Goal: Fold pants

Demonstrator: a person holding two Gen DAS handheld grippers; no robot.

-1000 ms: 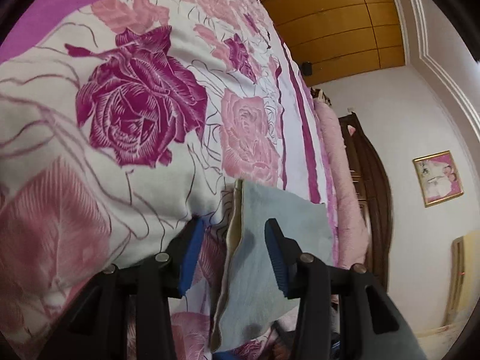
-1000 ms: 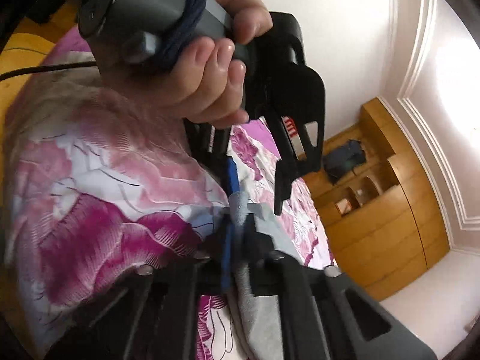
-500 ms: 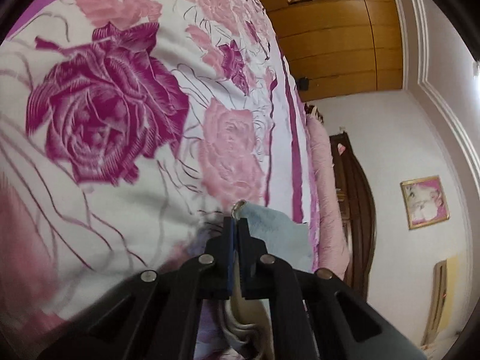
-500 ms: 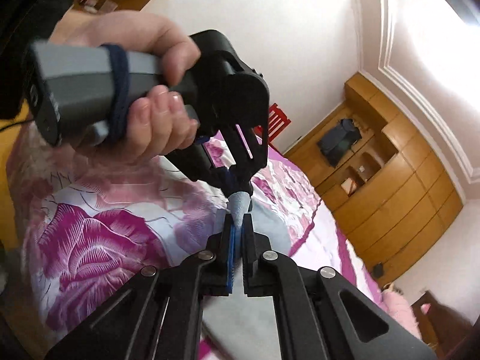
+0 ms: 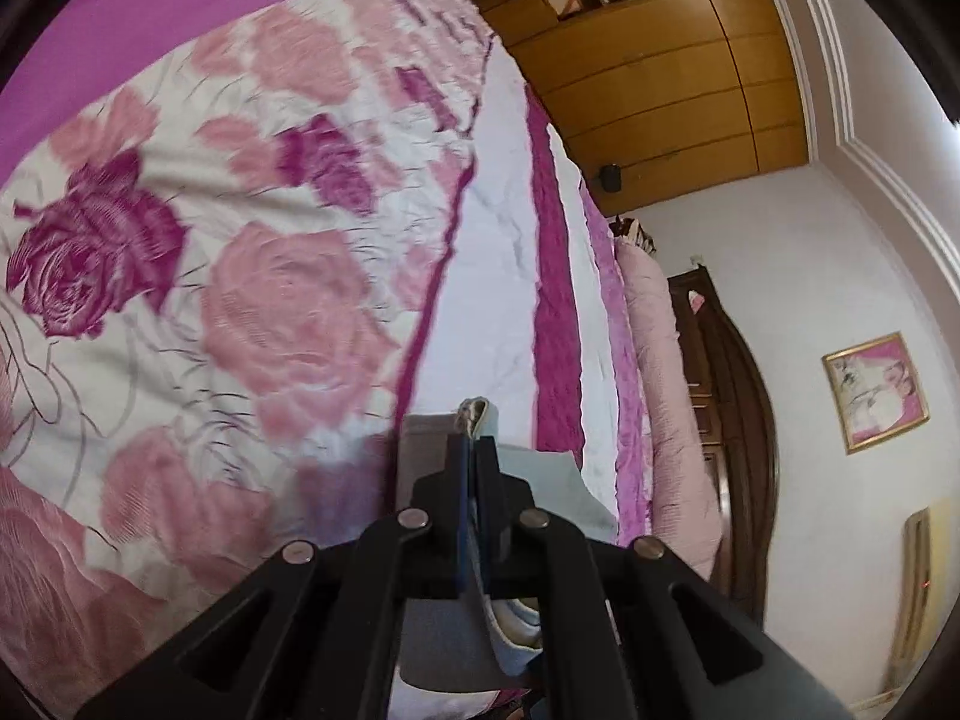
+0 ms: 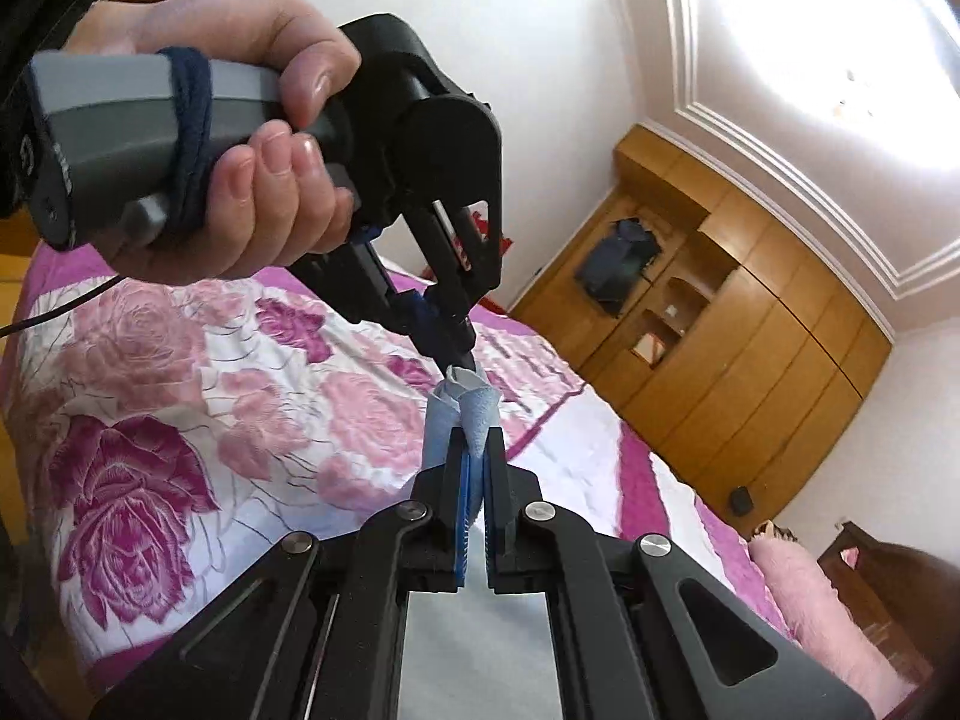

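Observation:
The pants [image 5: 540,480] are light blue-grey cloth, lifted above the rose-print bed. My left gripper [image 5: 473,441] is shut on one bunched edge of them, and the cloth hangs down below it. My right gripper [image 6: 477,450] is shut on the same edge of the pants [image 6: 474,405] close by. In the right wrist view the left gripper [image 6: 459,354], held in a hand, pinches the cloth just beyond my right fingertips. Most of the garment is hidden under the grippers.
The bed [image 5: 270,276] has a white quilt with pink and magenta roses. A pink bolster [image 5: 654,360] lies along its far side. Wooden wardrobes [image 6: 750,348] line the wall. A dark wooden headboard [image 5: 732,396] and a framed picture [image 5: 876,399] are at the right.
My left gripper closed on the pants edge. Both grippers have risen from the bed, lifting the cloth, and the views swing towards the wardrobe.

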